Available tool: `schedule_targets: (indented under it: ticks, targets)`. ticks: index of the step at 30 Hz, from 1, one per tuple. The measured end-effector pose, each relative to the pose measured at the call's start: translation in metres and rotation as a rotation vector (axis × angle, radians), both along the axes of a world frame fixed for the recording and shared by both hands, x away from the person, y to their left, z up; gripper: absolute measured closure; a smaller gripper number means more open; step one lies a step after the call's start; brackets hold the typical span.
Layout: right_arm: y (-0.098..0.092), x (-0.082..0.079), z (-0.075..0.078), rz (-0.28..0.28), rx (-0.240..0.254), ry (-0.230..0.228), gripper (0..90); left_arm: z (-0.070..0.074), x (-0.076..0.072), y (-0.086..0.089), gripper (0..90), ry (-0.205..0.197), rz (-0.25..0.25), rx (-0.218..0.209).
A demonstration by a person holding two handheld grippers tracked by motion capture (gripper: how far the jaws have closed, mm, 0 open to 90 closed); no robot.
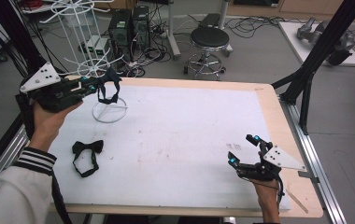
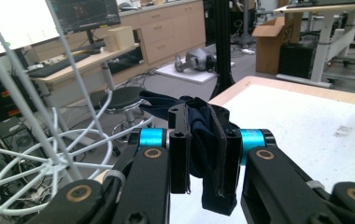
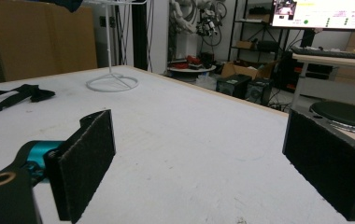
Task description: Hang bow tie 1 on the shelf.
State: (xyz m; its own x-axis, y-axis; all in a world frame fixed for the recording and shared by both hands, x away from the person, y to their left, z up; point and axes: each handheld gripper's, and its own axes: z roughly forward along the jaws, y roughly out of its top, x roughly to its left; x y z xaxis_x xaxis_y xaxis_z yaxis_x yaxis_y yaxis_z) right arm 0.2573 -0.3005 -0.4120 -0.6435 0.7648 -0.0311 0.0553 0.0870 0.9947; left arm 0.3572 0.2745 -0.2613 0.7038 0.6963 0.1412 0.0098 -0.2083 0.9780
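Raised at the far left of the white-topped wooden table (image 1: 185, 135), beside the white wire rack (image 1: 96, 65): left gripper (image 1: 93, 86) clamped on a dark bow tie (image 1: 108, 88). Nearer on the left, flat: second black bow tie (image 1: 87, 156). Near right corner: right gripper (image 1: 243, 149), well apart.

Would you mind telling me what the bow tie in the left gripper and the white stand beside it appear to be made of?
The bow tie looks like soft, dark navy woven fabric with a matte finish: it folds and bunches between the left gripper jaws. The white stand seems to be thin metal wire with a smooth white coating, judging by its slim, evenly curved rods and ring base; the coating type I cannot tell.
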Motion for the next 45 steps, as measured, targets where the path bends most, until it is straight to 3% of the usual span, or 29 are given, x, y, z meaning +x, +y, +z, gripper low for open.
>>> schedule_targets:
  ticks: [11, 12, 18, 30, 45]
  targets:
    - [-0.001, -0.005, 0.000, -0.015, -0.011, -0.027, 8.7, -0.003, 0.006, 0.014, 79.3, 0.009, 0.039, 0.000]
    - [-0.003, -0.008, -0.003, -0.023, 0.016, -0.037, 8.7, -0.003, 0.007, 0.015, 79.3, 0.009, 0.038, 0.008]
    - [-0.008, -0.014, -0.010, -0.042, 0.027, -0.041, 8.7, -0.006, 0.013, 0.017, 79.3, 0.012, 0.048, 0.008]
    - [-0.002, -0.011, -0.023, -0.070, 0.047, -0.117, 8.7, -0.010, 0.019, 0.023, 79.2, 0.010, 0.083, 0.045]
    - [-0.001, -0.009, -0.034, -0.087, 0.042, -0.085, 8.7, -0.011, 0.020, 0.021, 76.2, 0.024, 0.108, 0.057]
